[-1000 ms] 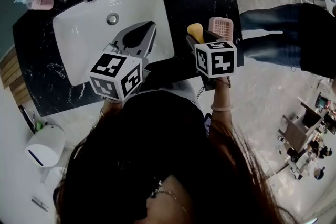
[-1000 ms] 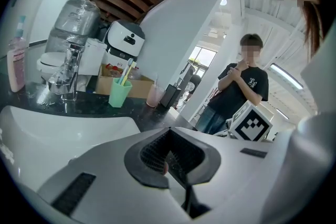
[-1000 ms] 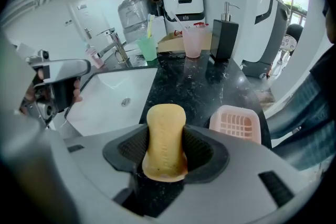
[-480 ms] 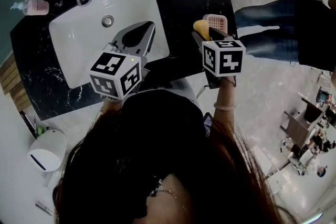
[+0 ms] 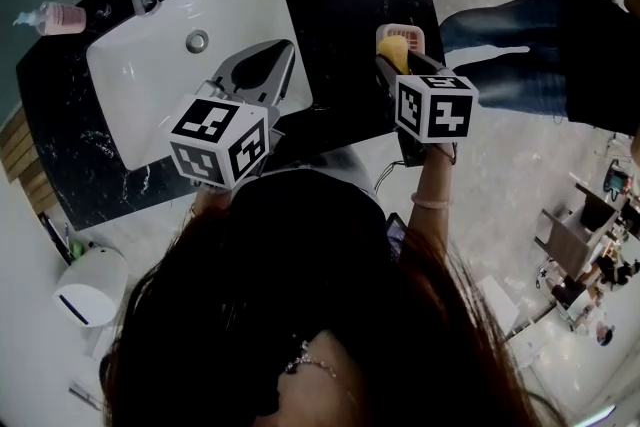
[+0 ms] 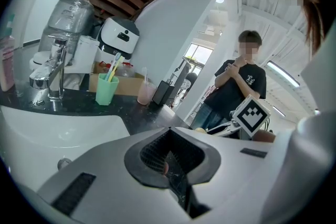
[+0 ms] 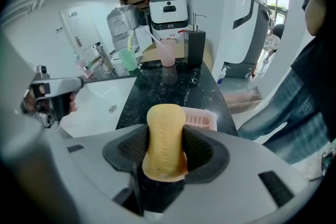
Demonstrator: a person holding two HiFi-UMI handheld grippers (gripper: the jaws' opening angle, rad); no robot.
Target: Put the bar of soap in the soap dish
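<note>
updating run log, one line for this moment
right gripper: shut on soap bar | soap dish: just ahead | left gripper: shut, empty

No text can be read. The bar of soap (image 7: 165,136) bears faint embossing and the white appliance (image 7: 168,8) a small dark label, both illegible.

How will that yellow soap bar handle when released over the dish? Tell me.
Probably rigid: the soap bar holds its shape clamped in the right gripper. Its smooth, rounded faces may slip if the grip eases. Its flattish form should settle, not roll, in the pink soap dish.
</note>
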